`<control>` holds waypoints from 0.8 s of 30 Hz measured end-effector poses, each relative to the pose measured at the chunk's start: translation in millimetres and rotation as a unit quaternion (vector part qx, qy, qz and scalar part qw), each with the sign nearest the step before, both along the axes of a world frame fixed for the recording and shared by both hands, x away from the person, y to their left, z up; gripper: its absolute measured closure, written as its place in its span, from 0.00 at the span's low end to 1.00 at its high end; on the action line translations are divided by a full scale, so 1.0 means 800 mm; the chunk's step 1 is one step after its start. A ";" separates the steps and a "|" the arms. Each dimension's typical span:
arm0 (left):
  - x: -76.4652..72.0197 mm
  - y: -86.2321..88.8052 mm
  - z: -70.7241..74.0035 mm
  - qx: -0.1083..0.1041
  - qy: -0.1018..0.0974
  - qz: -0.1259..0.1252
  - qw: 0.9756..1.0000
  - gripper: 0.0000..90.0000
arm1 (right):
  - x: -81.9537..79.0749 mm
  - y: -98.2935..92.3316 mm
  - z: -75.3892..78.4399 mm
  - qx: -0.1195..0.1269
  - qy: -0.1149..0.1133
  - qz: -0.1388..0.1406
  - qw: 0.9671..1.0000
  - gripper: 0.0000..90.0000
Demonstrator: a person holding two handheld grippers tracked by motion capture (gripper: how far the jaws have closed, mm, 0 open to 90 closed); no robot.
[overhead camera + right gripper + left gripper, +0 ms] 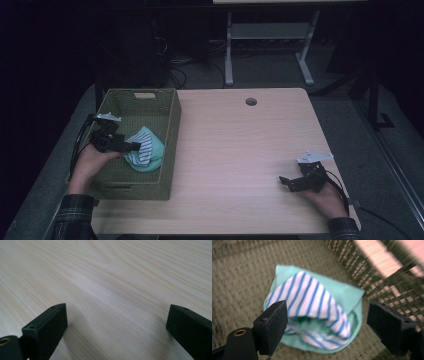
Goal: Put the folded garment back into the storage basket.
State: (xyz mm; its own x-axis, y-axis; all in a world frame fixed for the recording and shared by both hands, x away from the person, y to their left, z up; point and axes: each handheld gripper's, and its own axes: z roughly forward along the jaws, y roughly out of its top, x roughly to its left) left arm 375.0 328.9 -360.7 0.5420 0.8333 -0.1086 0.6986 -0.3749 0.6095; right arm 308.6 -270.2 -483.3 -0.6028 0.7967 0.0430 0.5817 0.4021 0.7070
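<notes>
A green woven basket (170, 125) stands at the table's left edge. Inside it lies a mint-green cloth with a blue-and-white striped part (146, 148) (317, 302), bunched against the right wall. My left gripper (131, 146) (327, 327) hovers inside the basket, open, its jaws spread to either side of the cloth and holding nothing. My right gripper (289, 183) (116, 332) rests low over the bare wood near the table's front right, open and empty.
The light wooden table (240, 150) has a round cable hole (251, 101) near its far edge. The basket's mesh wall (372, 272) stands close to the left gripper. A desk frame and cables (265, 45) lie on the floor beyond.
</notes>
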 end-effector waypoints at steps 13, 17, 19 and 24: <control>-0.007 -0.051 0.029 -0.023 -0.041 -0.023 0.999 0.18 | 0.000 0.000 0.000 -0.001 -0.002 0.001 1.000 0.04; -0.010 -0.064 0.035 -0.037 -0.048 -0.033 0.998 0.18 | 0.000 0.000 0.000 -0.001 -0.002 0.002 1.000 0.04; -0.012 -0.071 0.038 -0.042 -0.052 -0.036 0.997 0.18 | 0.000 0.000 0.000 0.000 -0.001 0.001 1.000 0.04; -0.016 -0.091 0.044 -0.048 -0.068 -0.047 0.995 0.18 | 0.000 0.000 0.000 -0.001 -0.002 0.002 1.000 0.04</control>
